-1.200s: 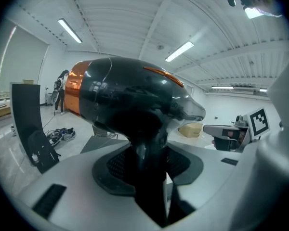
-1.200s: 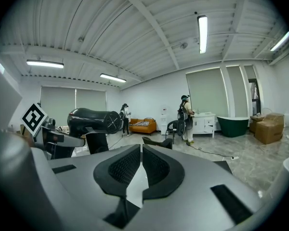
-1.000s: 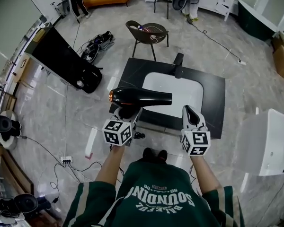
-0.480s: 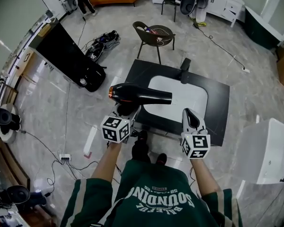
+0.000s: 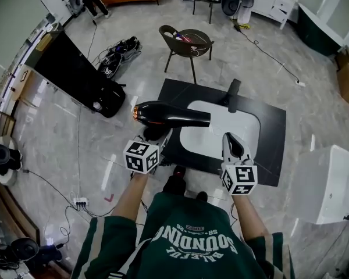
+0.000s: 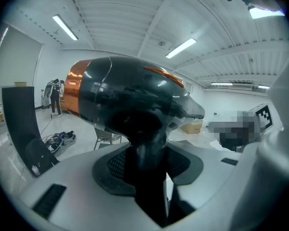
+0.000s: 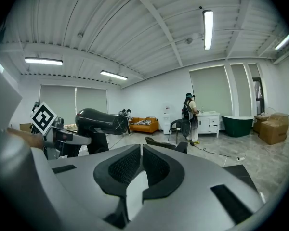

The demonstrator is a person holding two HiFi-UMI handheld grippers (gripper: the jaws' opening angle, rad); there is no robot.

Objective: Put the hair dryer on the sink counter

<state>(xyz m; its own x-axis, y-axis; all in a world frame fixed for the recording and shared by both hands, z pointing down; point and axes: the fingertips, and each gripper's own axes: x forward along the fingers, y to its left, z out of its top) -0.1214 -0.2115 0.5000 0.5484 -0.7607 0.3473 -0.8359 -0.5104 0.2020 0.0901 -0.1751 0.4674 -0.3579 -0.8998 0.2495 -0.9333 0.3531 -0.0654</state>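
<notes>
A black hair dryer (image 5: 168,114) with an orange rear ring lies level, nozzle pointing right, above the left edge of the black sink counter (image 5: 271,138). My left gripper (image 5: 154,137) is shut on its handle, and the left gripper view shows the dryer body (image 6: 130,100) just above the pads (image 6: 114,165). The counter holds a white basin (image 5: 221,127) and a black faucet (image 5: 232,95). My right gripper (image 5: 233,145) hovers over the basin's near edge, shut and holding nothing. In the right gripper view, its pads (image 7: 127,165) meet, and the dryer (image 7: 98,120) is to the left.
A dark chair (image 5: 186,42) stands beyond the counter. A black slanted panel (image 5: 75,71) and a bag (image 5: 117,57) lie to the left. A white unit (image 5: 328,182) stands at right. Cables and a power strip (image 5: 81,201) run over the floor at left. People stand far off.
The head view has shifted a little, and the counter now sits slightly lower and nearer. Both grippers keep their pose, with the dryer still held in the left one.
</notes>
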